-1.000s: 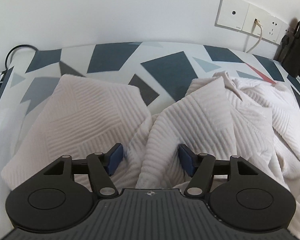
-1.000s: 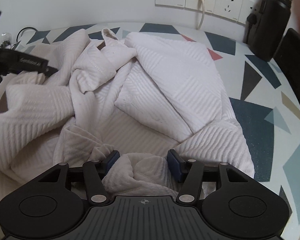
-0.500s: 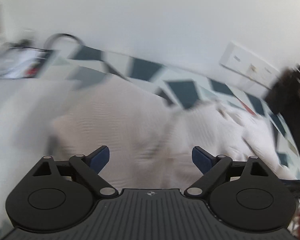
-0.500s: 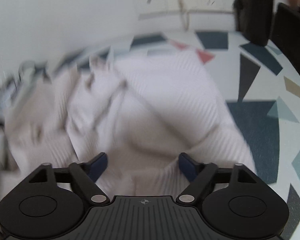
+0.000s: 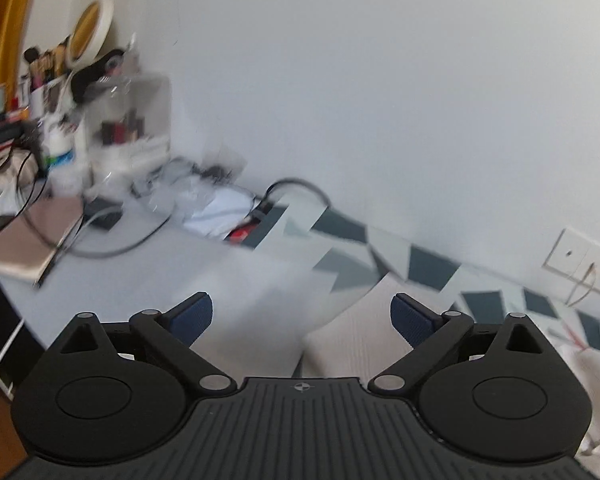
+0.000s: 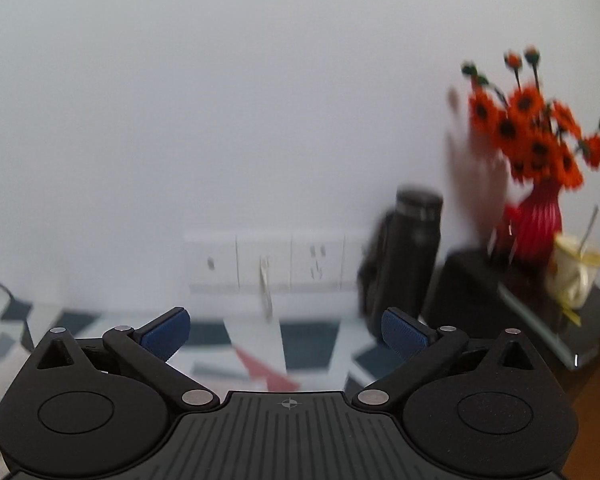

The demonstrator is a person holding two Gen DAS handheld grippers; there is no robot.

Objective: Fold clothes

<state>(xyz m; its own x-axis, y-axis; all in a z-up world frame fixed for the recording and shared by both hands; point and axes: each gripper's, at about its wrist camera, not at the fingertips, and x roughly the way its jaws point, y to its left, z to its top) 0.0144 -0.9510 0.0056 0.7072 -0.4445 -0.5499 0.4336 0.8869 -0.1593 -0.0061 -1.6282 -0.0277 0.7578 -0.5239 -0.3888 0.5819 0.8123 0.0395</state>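
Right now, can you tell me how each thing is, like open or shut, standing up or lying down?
Left gripper: open, holding nothing.
Right gripper: open, holding nothing.
White garment: lying on the table, not gripped.
Black flask: upright, lid on.
Red vase: upright, holding orange flowers.
Cable: plugged into the wall socket.

— How many tongs do the two views show?
— Two: the left tongs (image 5: 302, 314) and the right tongs (image 6: 286, 330), each with two blue pads.
— And garments?
— One white garment (image 5: 356, 340), only partly in view.
— Around the edges?
— One black bottle (image 6: 414, 248), one red vase (image 6: 540, 222), one cream mug (image 6: 574, 276), one round mirror (image 5: 90, 26). The flowers are too blurred to count.
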